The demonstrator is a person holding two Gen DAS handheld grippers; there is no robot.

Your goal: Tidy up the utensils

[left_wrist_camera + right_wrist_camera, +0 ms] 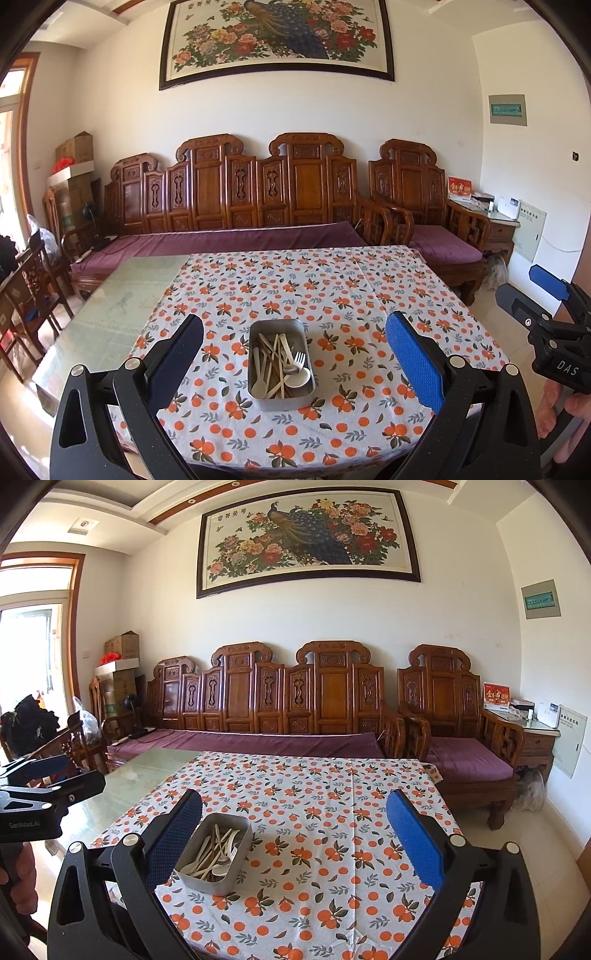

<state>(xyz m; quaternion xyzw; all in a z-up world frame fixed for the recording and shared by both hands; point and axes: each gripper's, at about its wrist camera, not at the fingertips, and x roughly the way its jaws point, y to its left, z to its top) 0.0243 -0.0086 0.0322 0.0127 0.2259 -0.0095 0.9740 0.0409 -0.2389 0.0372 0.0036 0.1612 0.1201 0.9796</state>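
Observation:
A rectangular metal tin (255, 332) stands on the orange-print tablecloth (332, 295). It holds several pale spoons, chopsticks and a white fork (299, 360), all jumbled together. My left gripper (293, 349) is open and empty, held above the table's near edge with the tin between its fingers in view. My right gripper (293, 829) is open and empty too, with the tin (240, 864) beside its left finger. Each gripper shows at the edge of the other's view: the right one (546, 295) and the left one (48, 775).
The cloth covers the right part of a glass-topped table (122, 295). A carved wooden sofa (229, 206) with purple cushions runs behind the table. A wooden armchair (424, 206) and side cabinet (498, 225) stand at the right. Chairs and boxes stand at the left.

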